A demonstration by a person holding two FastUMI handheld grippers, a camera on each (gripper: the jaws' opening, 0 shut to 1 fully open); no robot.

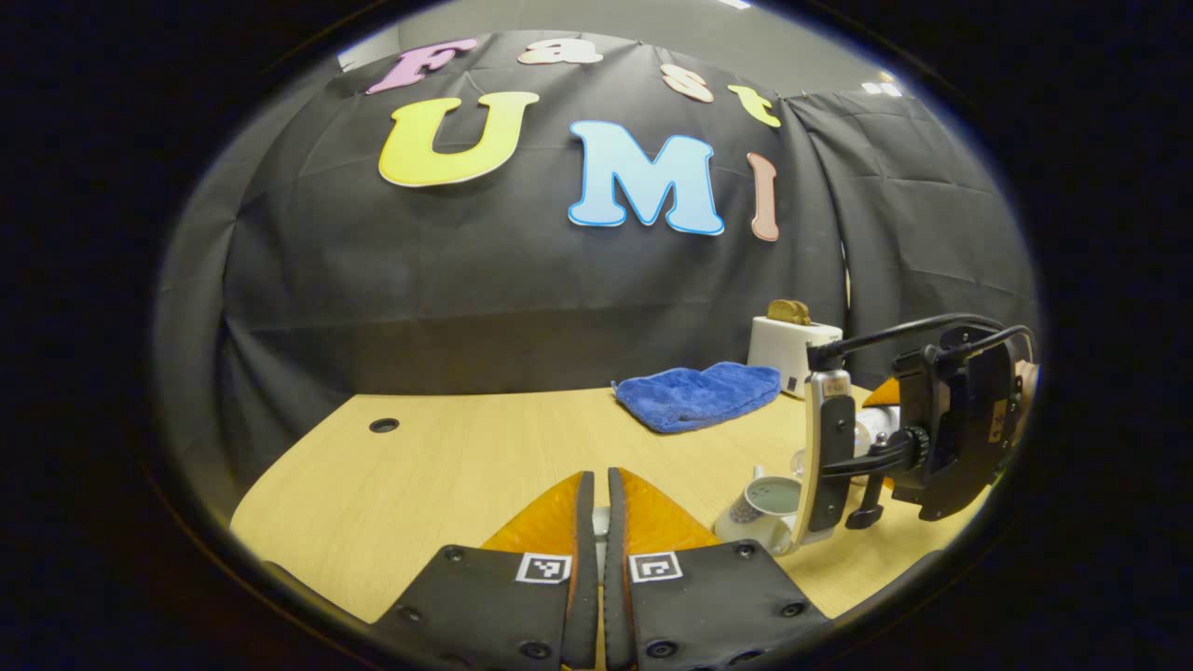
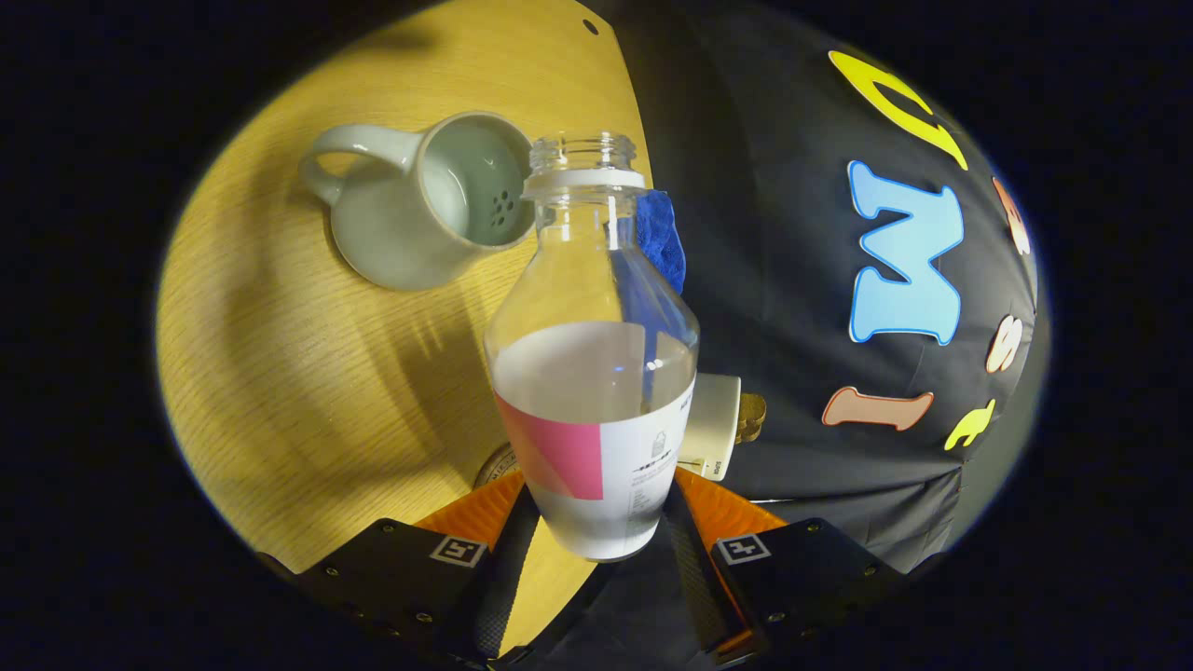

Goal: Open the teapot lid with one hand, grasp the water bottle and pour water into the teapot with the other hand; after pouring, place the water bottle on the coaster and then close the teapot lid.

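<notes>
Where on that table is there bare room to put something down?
The widest bare wood on the table lies ahead of the left tongs, between the small round hole and the blue cloth. It is crowded by the teapot, where the right tongs tilt the water bottle, toaster behind.

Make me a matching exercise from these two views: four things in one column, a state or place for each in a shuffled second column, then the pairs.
Column 1
1. water bottle
2. teapot
3. blue cloth
4. left gripper

Column 2
A. lidless, standing on the table
B. fingers nearly together, something small hidden between them
C. uncapped, held tilted between the right gripper's fingers
D. lying crumpled beside the toaster

Pairs: 1-C, 2-A, 3-D, 4-B
</notes>
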